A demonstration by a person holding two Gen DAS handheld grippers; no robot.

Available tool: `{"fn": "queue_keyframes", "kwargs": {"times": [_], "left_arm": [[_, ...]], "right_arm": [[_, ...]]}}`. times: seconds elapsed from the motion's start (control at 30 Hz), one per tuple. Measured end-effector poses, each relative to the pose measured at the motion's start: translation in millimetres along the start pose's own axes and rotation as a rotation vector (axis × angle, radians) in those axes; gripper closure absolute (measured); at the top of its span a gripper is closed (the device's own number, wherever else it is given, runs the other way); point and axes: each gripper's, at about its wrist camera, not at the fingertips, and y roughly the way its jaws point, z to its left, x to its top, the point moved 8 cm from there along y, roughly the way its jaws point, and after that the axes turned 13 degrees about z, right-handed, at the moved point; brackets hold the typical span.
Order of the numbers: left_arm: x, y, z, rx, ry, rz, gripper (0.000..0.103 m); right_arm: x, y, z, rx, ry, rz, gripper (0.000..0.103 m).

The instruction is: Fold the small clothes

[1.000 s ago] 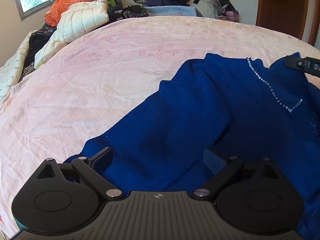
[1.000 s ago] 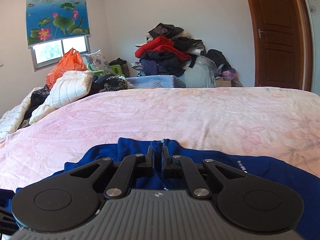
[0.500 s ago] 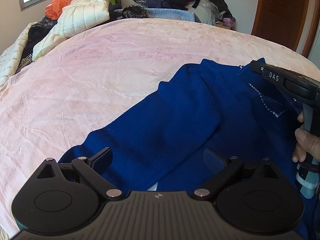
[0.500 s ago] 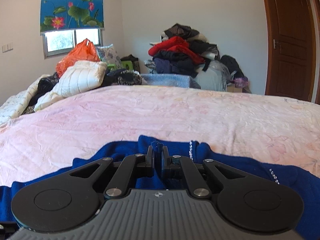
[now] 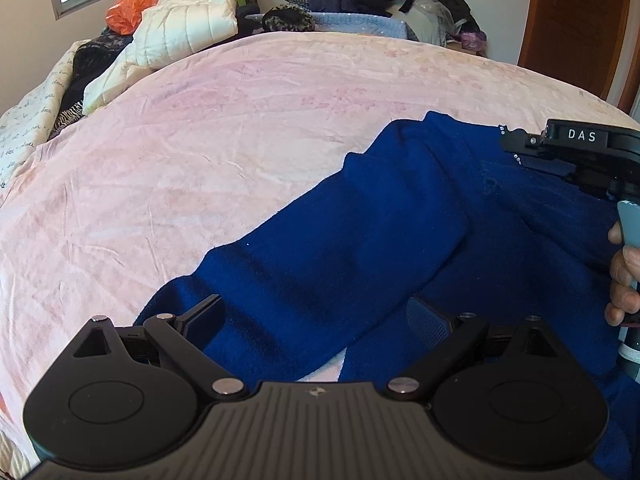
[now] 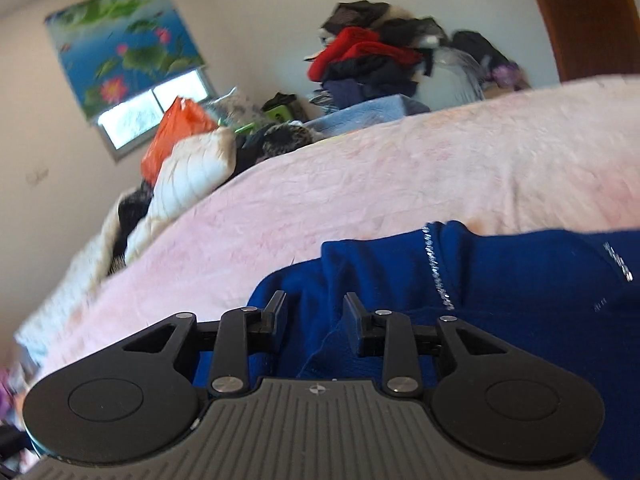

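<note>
**Blue sweater on pink bed, both grippers over it**

Blue sweater (image 5: 360,248) lies spread on the pink bedspread (image 5: 200,152), filling the lower right of the left wrist view. One sleeve runs diagonally from centre right down to lower left, folded across the body. A line of small sparkling studs (image 6: 434,264) marks the neckline, upper right of the garment in the right wrist view.

Left gripper (image 5: 316,316): jaws stand wide apart, low in the frame. The sleeve fabric lies between and beneath the fingers; the pads do not press on it. Holds nothing.

Right gripper (image 6: 314,312): jaws have just been opening and now stand partly apart. A bunched fold of sweater near the collar sits in the gap between them, the pads clear of the cloth on both sides. In the left wrist view the same tool (image 5: 568,148) shows at the right edge, over the sweater's neckline, with the person's hand (image 5: 624,276) wrapped on its grip.

Right wrist view is tilted and blurred. Pile of clothes (image 6: 372,56) at upper centre, orange bag (image 6: 176,128) and white quilted jacket (image 6: 192,172) at left, beyond the bed.
</note>
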Motion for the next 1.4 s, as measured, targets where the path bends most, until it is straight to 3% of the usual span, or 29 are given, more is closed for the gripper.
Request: {"fn": "queue_keyframes", "kwargs": {"times": [0.17,0.3,0.4,0.47,0.63,0.73,0.83,1.03,1.17,1.4], "left_arm": [[-6,2,-1,0.016,0.015,0.015,0.005],[-8,1,4,0.032,0.007,0.016,0.005],[-10,4,8,0.022,-0.015,0.037,0.005],[-12,5,8,0.012,-0.023,0.047,0.005],[-14,5,9,0.039,-0.015,0.045,0.005],[-16,4,10,0.040,-0.018,0.048,0.005],[-17,3,12,0.053,-0.012,0.045,0.005],[-19,-2,20,0.063,-0.030,0.036,0.005],[-26,-7,44,0.148,-0.050,0.011,0.005],[-52,1,137,0.359,-0.213,0.030,0.005]], "right_arm": [[-29,32,1,-0.060,-0.044,0.158,0.067],[-26,13,18,-0.015,-0.052,0.094,0.066],[-27,14,27,-0.062,-0.126,0.114,0.047],[-33,22,23,-0.131,-0.146,0.161,0.048],[-44,7,43,-0.105,-0.214,0.134,0.047],[-53,12,48,-0.139,-0.270,0.164,0.040],[-61,16,46,-0.151,-0.266,0.190,0.039],[-63,3,61,-0.160,-0.316,0.133,0.039],[-62,-7,76,-0.160,-0.369,0.097,0.036],[-78,-10,118,-0.097,-0.494,0.104,0.033]]}}
